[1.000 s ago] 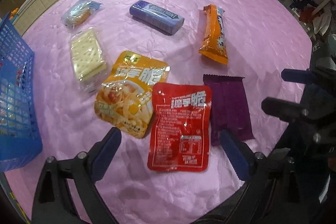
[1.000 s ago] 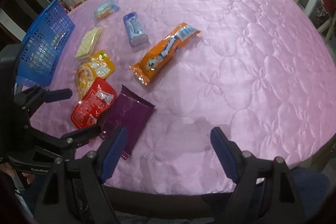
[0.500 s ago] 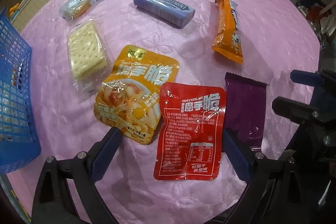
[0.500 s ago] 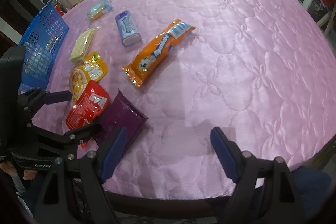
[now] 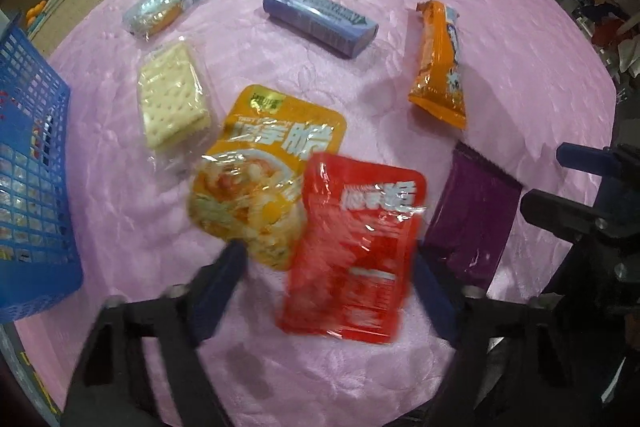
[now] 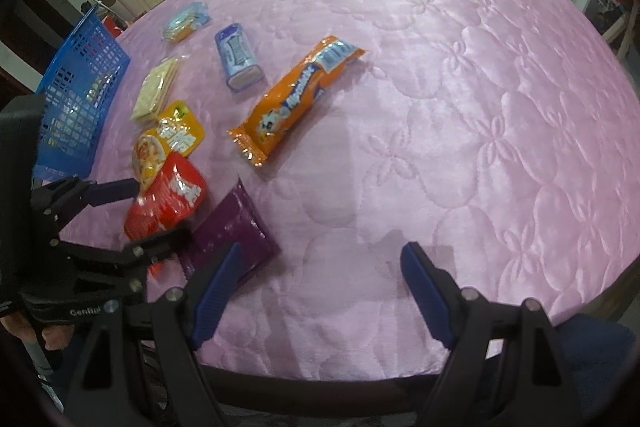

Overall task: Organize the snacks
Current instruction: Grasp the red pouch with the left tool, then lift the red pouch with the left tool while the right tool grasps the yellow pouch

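Several snack packs lie on the pink quilted table. My left gripper is open, its blue fingers straddling the red pouch, which overlaps the yellow pouch. A purple packet lies to its right. Farther off are a cracker pack, a small clear-wrapped snack, a blue gum box and an orange wrapper. My right gripper is open and empty over bare cloth near the front edge, just right of the purple packet. The left gripper shows there over the red pouch.
A blue plastic basket stands at the table's left edge; it also shows in the right wrist view. The pink table stretches to the right. Cabinets and room clutter lie beyond the far edge.
My left gripper has moved forward and down, so the red pouch now lies between its fingers. The right gripper has barely shifted. No snack has moved.
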Motion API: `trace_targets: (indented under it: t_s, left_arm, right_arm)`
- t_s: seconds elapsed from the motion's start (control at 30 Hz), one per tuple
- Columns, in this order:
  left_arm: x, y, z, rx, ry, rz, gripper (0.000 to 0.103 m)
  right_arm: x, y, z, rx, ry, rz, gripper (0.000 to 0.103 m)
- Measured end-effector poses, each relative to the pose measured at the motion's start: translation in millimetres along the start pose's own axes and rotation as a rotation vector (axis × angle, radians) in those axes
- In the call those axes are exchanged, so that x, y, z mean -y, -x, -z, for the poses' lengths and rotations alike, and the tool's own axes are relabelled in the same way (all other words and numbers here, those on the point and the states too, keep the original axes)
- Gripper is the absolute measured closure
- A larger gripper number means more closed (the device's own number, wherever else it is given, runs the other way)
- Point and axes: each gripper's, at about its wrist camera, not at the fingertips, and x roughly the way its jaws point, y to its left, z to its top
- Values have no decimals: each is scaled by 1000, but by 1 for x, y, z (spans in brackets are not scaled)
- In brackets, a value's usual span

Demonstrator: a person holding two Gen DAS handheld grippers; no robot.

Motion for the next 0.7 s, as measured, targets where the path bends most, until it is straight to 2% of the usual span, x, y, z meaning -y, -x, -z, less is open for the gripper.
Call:
trace_targets:
  t_s: [0.13,0.2,0.3,0.5,0.6,0.7]
  left_arm:
    - [2,3,-1,0,-15,9,54]
    - [5,7,1,8,-18,22,68]
    - [5,11,4,20,-7,30,80]
    - [0,19,13,41,32,54,86]
    - [-7,35,21,85,65,68,86]
    - [-19,52,32,128,99,49,86]
  right_arm:
    - [1,0,2,-7,-15,-4,18]
    - [0,1,2,-8,-18,-7,18]
    - [-2,4,3,-7,-12,-5,18]
    - [-14,11,-2,3,7,-5,18]
    - [-23,13,-9,4,25,-12,18]
    - [-34,12,-15,4,46,-22,18]
